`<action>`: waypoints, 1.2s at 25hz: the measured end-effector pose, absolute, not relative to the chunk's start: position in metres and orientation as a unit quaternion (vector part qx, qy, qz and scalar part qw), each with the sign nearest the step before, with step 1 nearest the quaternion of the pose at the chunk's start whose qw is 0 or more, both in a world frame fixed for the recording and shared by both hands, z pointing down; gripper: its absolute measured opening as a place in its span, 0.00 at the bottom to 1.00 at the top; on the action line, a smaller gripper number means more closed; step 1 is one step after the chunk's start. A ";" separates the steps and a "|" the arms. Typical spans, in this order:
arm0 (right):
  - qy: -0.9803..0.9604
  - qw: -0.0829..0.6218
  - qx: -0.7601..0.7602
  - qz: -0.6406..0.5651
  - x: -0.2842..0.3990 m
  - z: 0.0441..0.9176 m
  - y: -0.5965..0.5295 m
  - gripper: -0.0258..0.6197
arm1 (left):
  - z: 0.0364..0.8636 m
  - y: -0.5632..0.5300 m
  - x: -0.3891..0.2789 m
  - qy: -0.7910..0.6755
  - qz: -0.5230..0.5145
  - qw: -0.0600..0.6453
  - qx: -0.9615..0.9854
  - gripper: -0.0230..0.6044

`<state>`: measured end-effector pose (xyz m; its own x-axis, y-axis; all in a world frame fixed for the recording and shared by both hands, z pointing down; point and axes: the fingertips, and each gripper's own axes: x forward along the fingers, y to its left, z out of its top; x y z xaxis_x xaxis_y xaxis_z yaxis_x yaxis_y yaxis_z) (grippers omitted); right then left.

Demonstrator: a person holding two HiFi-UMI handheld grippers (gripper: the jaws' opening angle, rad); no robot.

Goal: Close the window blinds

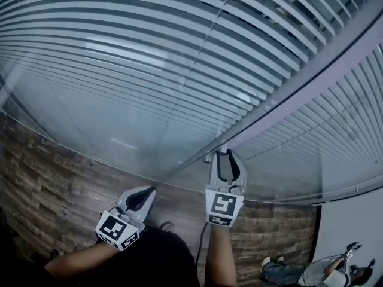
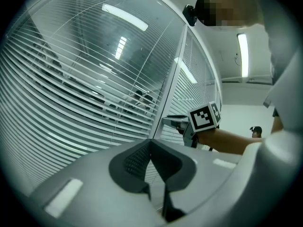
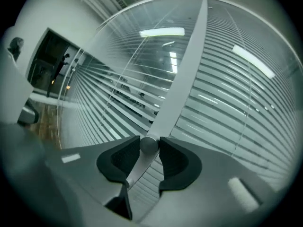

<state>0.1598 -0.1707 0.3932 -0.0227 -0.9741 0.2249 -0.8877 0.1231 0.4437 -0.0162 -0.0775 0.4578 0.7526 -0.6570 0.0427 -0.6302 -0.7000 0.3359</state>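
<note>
The right gripper (image 3: 149,148) pinches a small knob (image 3: 148,144) between its jaws; it looks smooth, stiff and likely slippery. The left gripper (image 2: 151,144) has its jaws together, empty.

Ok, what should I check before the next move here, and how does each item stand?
1. Grip of right hand-held gripper on knob: ok, jaws closed on it.
2. The knob centred between the pads: ok.
3. The left hand-held gripper shut and empty: ok.
4. Slats of left blind closed: not ok, gaps show the room behind.
5. Slats of right blind closed: cannot tell.
6. Which blind the knob drives: cannot tell.
</note>
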 end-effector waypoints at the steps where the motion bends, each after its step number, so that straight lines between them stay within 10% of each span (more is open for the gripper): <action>1: -0.707 0.260 0.650 -0.102 0.159 0.392 -0.171 0.25 | 0.456 -0.077 -0.016 -0.349 -0.040 0.167 0.921 0.04; 13: -0.652 0.397 0.604 -0.228 0.154 0.394 -0.169 0.25 | 0.454 -0.072 -0.014 -0.348 -0.037 0.165 0.922 0.04; 22: -0.726 0.053 0.685 0.042 0.163 0.389 -0.158 0.31 | 0.454 -0.070 -0.021 -0.356 -0.043 0.171 0.918 0.04; 30: -0.711 -0.006 0.699 0.079 0.168 0.393 -0.162 0.26 | 0.457 -0.065 -0.027 -0.357 -0.045 0.167 0.918 0.04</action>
